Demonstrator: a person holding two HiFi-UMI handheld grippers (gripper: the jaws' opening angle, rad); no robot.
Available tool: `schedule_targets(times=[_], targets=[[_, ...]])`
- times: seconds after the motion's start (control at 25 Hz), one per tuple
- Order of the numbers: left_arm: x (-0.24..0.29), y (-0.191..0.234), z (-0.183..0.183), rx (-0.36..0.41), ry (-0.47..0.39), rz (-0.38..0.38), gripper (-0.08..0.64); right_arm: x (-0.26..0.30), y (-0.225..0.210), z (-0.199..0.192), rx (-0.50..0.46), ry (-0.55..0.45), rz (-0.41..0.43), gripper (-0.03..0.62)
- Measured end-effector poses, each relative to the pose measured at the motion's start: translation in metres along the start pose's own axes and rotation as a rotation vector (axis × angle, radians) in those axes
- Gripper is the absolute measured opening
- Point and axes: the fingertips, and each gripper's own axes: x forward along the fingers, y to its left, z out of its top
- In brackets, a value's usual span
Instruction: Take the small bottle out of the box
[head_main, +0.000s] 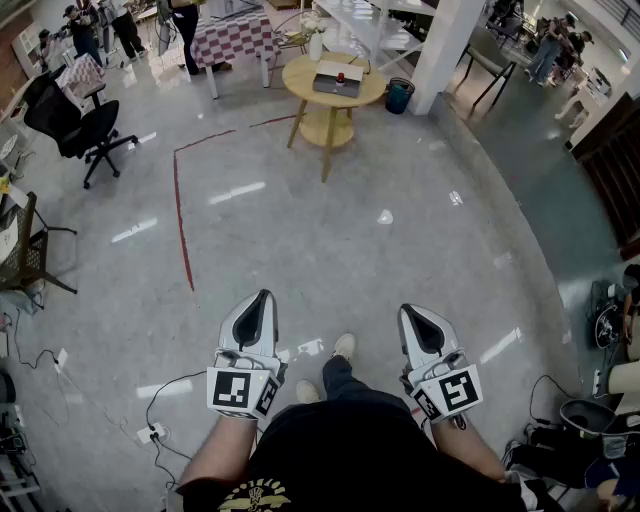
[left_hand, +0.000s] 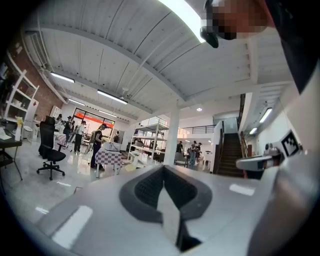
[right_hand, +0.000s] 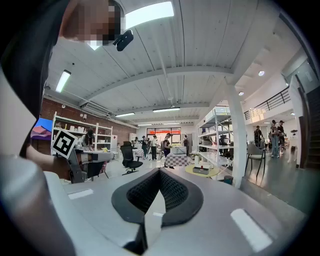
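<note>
Head view: the left tongs (head_main: 263, 298) and right tongs (head_main: 409, 311) point level over the floor (head_main: 330, 230), well apart from each other, both clenched on nothing. A wide stretch of open floor lies between them and the round desk (head_main: 298, 78) far ahead, crossed only by a red tape line (head_main: 181, 215). An office chair (head_main: 72, 112) stands off to the left, and a pillar (head_main: 445, 45) is just right of the desk. The box (head_main: 338, 82) lies flat at the desk's middle. A small red-topped thing (head_main: 340, 76) shows in it, too small to tell its long axis.

Left gripper view: the jaws press together, empty, and a checkered desk (left_hand: 107, 157) stands ahead to the left.

Right gripper view: the jaws are together and empty, aimed across clear floor toward the round desk and box.
</note>
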Motion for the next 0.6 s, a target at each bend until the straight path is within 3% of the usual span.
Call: schedule_targets(times=[0.6], targets=[[0.149, -0.031, 0.004, 0.059, 0.042, -0.04, 0.0, 0.069, -0.115, 0.014, 0.001, -0.061, 0.013, 0.008]])
